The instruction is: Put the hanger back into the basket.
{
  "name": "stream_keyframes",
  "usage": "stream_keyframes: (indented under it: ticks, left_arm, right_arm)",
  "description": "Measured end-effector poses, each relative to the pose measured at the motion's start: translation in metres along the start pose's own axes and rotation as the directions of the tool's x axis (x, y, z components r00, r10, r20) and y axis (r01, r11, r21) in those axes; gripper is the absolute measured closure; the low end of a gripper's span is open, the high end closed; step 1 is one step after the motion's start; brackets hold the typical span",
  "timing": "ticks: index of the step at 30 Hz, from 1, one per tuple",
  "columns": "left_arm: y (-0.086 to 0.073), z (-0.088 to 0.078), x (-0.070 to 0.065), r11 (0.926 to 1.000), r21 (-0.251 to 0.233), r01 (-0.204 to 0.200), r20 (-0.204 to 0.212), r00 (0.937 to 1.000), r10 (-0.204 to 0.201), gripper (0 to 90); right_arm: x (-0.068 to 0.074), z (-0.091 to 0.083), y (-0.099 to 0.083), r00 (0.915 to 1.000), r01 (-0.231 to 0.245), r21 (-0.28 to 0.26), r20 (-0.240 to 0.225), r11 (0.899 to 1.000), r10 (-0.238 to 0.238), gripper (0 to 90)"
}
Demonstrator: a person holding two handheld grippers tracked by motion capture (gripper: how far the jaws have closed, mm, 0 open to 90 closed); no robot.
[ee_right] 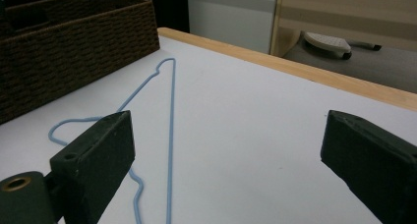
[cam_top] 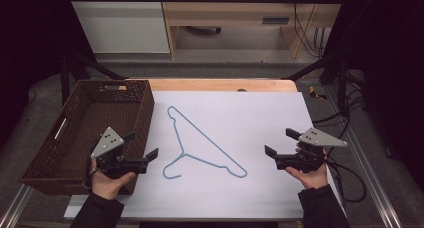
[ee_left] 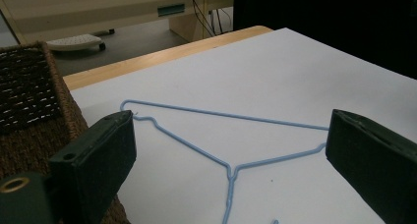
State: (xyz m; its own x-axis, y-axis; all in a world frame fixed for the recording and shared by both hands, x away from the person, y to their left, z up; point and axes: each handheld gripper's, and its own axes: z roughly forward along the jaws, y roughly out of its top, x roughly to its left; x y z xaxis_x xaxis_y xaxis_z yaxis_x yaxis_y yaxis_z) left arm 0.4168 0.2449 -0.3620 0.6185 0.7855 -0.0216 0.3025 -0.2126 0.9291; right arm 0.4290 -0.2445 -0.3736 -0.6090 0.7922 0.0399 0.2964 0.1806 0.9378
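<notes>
Left gripper (cam_top: 141, 146): jaws apart, nothing between them; just beside the basket's near right corner.
Right gripper (cam_top: 280, 144): jaws apart, holding nothing.
Hanger (cam_top: 202, 144): flat on the white sheet (cam_top: 260, 113), between both grippers, touching neither.
Basket (cam_top: 30, 175): left of hanger.

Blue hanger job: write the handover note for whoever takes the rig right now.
Left gripper: open, holding nothing, beside the basket's right wall and left of the hanger's hook.
Right gripper: open, holding nothing, off to the right of the hanger.
Blue wire hanger: flat on the white sheet, between the two grippers, hook end toward the person, untouched.
Brown wicker basket: at the table's left edge; nothing can be seen in it.
Done: nothing yet.
Left: probably grip the hanger and move it, perhaps into the basket.
</notes>
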Motion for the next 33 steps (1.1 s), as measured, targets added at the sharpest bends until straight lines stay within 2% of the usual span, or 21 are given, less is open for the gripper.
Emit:
stream_keyframes:
  ticks: [2, 6, 10, 13, 18, 24, 25, 26, 27, 29, 31, 32, 33]
  left_arm:
    - [0.0, 0.001, -0.001, 1.0, 0.006, -0.003, 0.0, 1.0, 0.003, 4.8]
    - [0.0, 0.002, -0.004, 0.9998, 0.015, -0.014, 0.004, 0.9999, 0.014, 4.8]
    - [0.001, 0.004, -0.008, 0.9995, 0.024, -0.023, 0.01, 0.9997, 0.022, 4.7]
    - [0.001, 0.005, -0.01, 0.9992, 0.028, -0.029, 0.014, 0.9995, 0.029, 4.7]
    - [0.0, 0.006, -0.011, 0.999, 0.033, -0.031, 0.016, 0.9994, 0.03, 4.8]
    - [-0.001, 0.008, -0.012, 0.9986, 0.043, -0.032, 0.023, 0.9992, 0.031, 5.0]
    - [-0.002, 0.009, -0.012, 0.9983, 0.048, -0.032, 0.026, 0.9992, 0.031, 5.0]
    - [-0.002, 0.009, -0.012, 0.9983, 0.048, -0.032, 0.026, 0.9992, 0.031, 5.0]
    - [-0.002, 0.01, -0.012, 0.9984, 0.049, -0.029, 0.026, 0.9993, 0.027, 5.1]
    - [-0.003, 0.01, -0.012, 0.9982, 0.051, -0.03, 0.024, 0.9993, 0.029, 5.1]
    - [-0.004, 0.011, -0.011, 0.998, 0.056, -0.03, 0.023, 0.9993, 0.029, 5.2]
    - [-0.004, 0.012, -0.012, 0.9979, 0.058, -0.027, 0.025, 0.9994, 0.026, 5.3]
    - [-0.004, 0.012, -0.012, 0.9979, 0.058, -0.027, 0.025, 0.9994, 0.026, 5.3]
  right_arm:
    - [0.002, 0.002, 0.001, 1.0, 0.004, 0.006, -0.003, 1.0, -0.004, 6.5]
    - [0.016, 0.019, 0.004, 0.9983, 0.041, 0.053, -0.043, 0.998, -0.039, 7.5]
    - [0.033, 0.036, 0.008, 0.9941, 0.075, 0.108, -0.086, 0.991, -0.066, 9.1]
    - [0.045, 0.048, 0.01, 0.9879, 0.111, 0.146, -0.124, 0.983, -0.093, 9.6]
    - [0.058, 0.071, 0.013, 0.9771, 0.146, 0.17, -0.179, 0.975, -0.115, 10.4]
    - [0.067, 0.091, 0.014, 0.9711, 0.161, 0.2, -0.207, 0.967, -0.119, 12.0]
    - [0.071, 0.099, 0.014, 0.9655, 0.174, 0.224, -0.23, 0.959, -0.121, 12.6]
    - [0.071, 0.099, 0.014, 0.9655, 0.174, 0.224, -0.23, 0.959, -0.121, 12.6]
    - [0.074, 0.105, 0.015, 0.9612, 0.188, 0.239, -0.244, 0.953, -0.129, 13.2]
    - [0.077, 0.111, 0.016, 0.9575, 0.202, 0.254, -0.254, 0.946, -0.137, 13.8]
    - [0.079, 0.114, 0.016, 0.9561, 0.209, 0.259, -0.257, 0.943, -0.141, 13.9]
    - [0.081, 0.12, 0.017, 0.9529, 0.22, 0.271, -0.266, 0.937, -0.147, 14.8]
    - [0.081, 0.12, 0.017, 0.9529, 0.22, 0.271, -0.266, 0.937, -0.147, 14.8]
